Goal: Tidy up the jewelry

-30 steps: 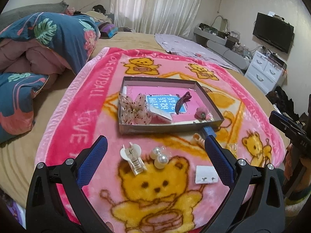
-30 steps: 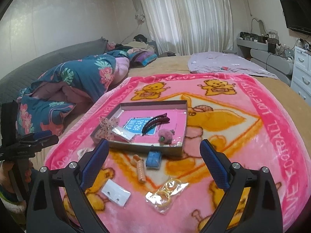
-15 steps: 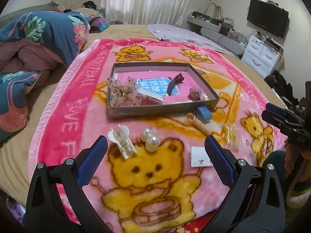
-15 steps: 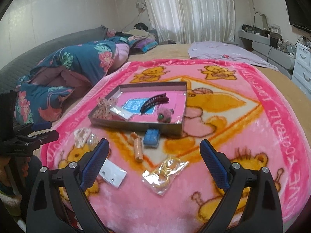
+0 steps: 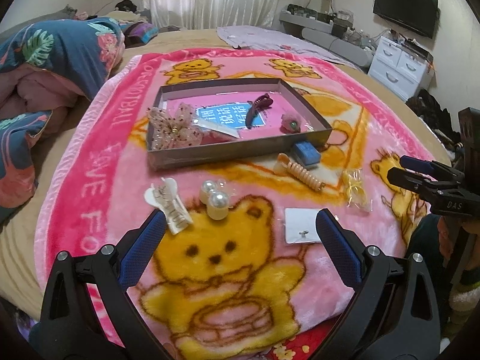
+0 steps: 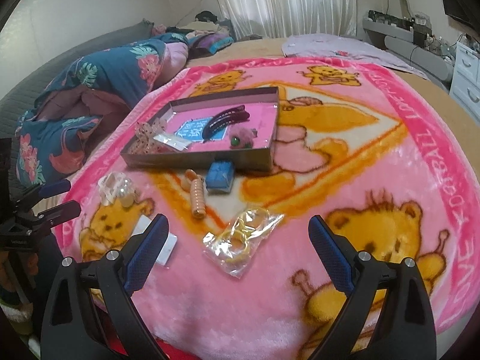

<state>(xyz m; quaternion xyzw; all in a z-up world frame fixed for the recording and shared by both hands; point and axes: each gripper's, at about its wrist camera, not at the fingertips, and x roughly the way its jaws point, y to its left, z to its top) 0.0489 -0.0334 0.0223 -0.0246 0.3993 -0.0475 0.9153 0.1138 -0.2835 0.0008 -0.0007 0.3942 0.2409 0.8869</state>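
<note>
Both tools were spread wide and held nothing: the left tool (image 5: 240,225) hung over the near edge of the pink blanket (image 5: 99,138), the right tool (image 6: 238,231) over the same edge further right.

Nearest the left tool lay a white card (image 5: 301,225) with a small stud – flat, light, likely hard to pinch off the plush, so an edge looked the place to take it. Just beyond were two pearls (image 5: 214,199), round and probably prone to roll, and to their left a white claw clip (image 5: 169,207), stiff and best gripped across its body.

Between the right tool's fingers sat a clear bag (image 6: 240,240) of yellow rings – crinkly, soft, probably slippery; a pinch at its near corner seemed safest. Farther off lay a peach spiral tie (image 6: 198,198) and, touching the tray wall, a blue box (image 6: 220,175).

Beyond these stood the grey tray (image 5: 228,151), already holding a lace bow (image 5: 175,130), a dark clip (image 5: 258,106), a packet (image 5: 222,127) and a pink pompom (image 5: 289,123). Its near wall would have to be cleared by anything carried in.
</note>
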